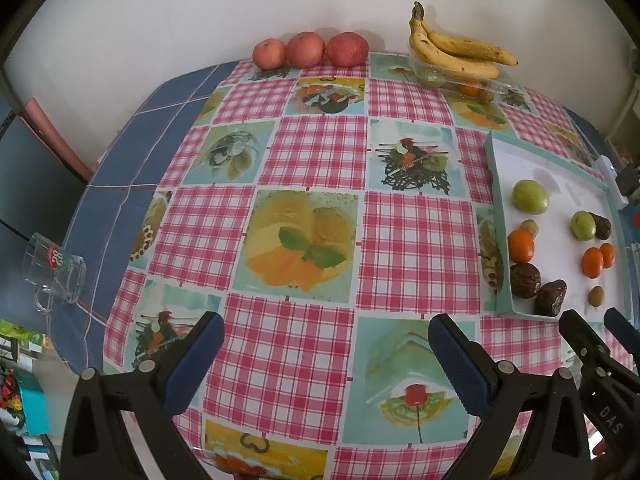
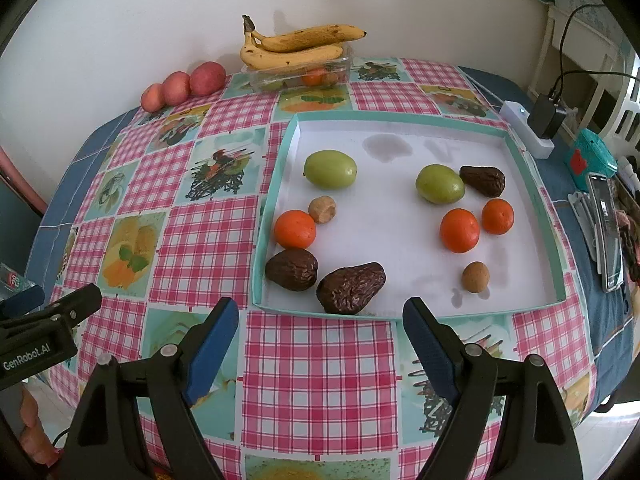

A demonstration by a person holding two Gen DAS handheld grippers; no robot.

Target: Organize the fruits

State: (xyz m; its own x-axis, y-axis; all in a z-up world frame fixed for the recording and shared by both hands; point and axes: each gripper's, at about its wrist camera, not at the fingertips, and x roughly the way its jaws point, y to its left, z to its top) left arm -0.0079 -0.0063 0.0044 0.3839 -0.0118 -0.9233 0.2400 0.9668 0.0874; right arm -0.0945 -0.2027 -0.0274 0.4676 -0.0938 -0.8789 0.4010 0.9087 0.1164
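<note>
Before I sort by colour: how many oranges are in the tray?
3 in the tray: one by the left wall, two together on the right. Another orange fruit shows in the clear tub under the bananas.

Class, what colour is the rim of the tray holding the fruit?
Light teal rim, white inside; clearest in the right wrist view.

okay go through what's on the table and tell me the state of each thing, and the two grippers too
left gripper: jaws open, empty
right gripper: jaws open, empty
tray: lidless, holding loose fruit
clear plastic container: open, bananas lying across its top
bananas: ripe, brown-spotted
apples: three in a row by the wall
glass mug: looks empty
</note>
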